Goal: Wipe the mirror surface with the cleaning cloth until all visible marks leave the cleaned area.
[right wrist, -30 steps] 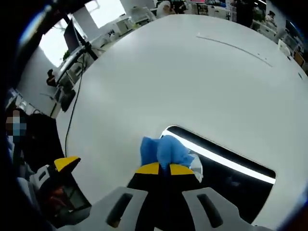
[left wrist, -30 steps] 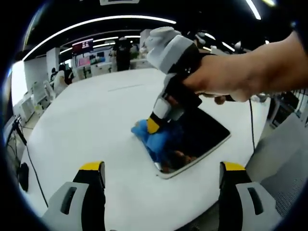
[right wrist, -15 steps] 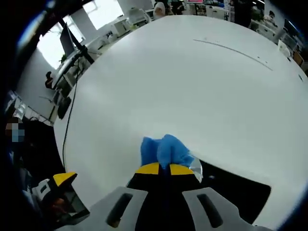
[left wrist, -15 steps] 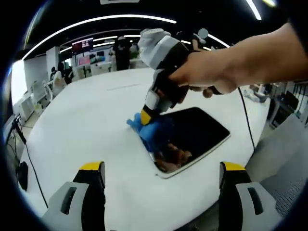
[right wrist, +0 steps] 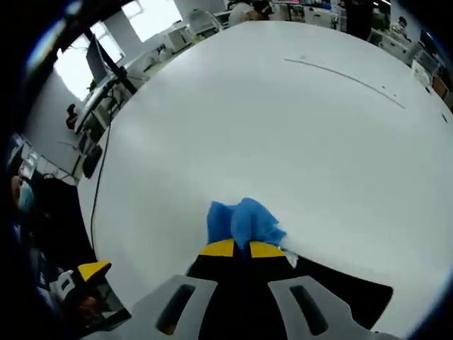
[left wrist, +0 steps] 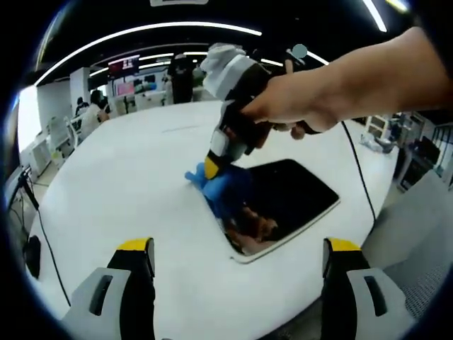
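Note:
A dark rectangular mirror (left wrist: 287, 195) with a white rim lies flat on the round white table (left wrist: 127, 184). A hand holds my right gripper (left wrist: 211, 168) shut on a bunched blue cleaning cloth (left wrist: 223, 190), pressing it on the mirror's far-left corner. In the right gripper view the cloth (right wrist: 243, 221) sticks out past the yellow-tipped right gripper (right wrist: 236, 248), with the mirror (right wrist: 347, 297) dark at the lower right. My left gripper (left wrist: 233, 248) hovers open near the table's front edge, nothing between its fingers (left wrist: 134, 248).
Desks, chairs and people stand beyond the table's far side (left wrist: 134, 95). A black cable (left wrist: 39, 219) trails off the table's left edge. A thin seam (right wrist: 347, 74) crosses the tabletop. The other gripper's yellow tip (right wrist: 92, 273) shows low on the left.
The right gripper has dragged the cloth from the mirror's near-left part up to its far-left corner. The left gripper has stayed still and open.

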Demonstrator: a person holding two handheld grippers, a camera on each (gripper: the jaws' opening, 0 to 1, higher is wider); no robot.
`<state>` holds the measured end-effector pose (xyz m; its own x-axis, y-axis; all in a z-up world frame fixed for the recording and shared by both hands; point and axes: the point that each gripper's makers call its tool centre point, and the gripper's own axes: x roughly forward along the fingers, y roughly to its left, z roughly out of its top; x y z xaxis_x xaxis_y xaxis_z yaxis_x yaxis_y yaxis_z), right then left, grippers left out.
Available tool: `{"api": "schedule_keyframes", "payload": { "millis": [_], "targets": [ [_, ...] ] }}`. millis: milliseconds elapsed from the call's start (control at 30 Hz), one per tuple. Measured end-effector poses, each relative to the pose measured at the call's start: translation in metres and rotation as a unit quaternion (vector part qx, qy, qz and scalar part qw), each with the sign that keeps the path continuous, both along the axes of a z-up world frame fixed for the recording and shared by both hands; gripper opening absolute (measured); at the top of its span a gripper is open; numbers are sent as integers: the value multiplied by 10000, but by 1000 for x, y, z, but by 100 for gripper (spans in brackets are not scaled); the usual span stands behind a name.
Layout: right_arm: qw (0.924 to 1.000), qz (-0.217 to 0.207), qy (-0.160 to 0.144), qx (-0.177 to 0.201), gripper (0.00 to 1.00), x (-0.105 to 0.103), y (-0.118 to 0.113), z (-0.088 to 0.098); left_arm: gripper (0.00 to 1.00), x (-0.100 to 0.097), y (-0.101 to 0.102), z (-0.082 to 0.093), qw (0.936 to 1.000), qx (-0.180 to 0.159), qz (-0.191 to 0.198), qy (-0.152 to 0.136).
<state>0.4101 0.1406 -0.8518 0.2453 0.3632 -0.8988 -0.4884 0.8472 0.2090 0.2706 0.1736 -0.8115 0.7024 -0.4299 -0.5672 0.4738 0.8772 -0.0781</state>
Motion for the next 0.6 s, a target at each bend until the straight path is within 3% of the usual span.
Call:
{"api": "schedule_keyframes", "payload": {
  "millis": [600],
  "targets": [
    [9995, 297, -97, 92, 0, 0, -2, -3, 99, 2, 4, 0, 9999, 30, 116, -21]
  ]
}}
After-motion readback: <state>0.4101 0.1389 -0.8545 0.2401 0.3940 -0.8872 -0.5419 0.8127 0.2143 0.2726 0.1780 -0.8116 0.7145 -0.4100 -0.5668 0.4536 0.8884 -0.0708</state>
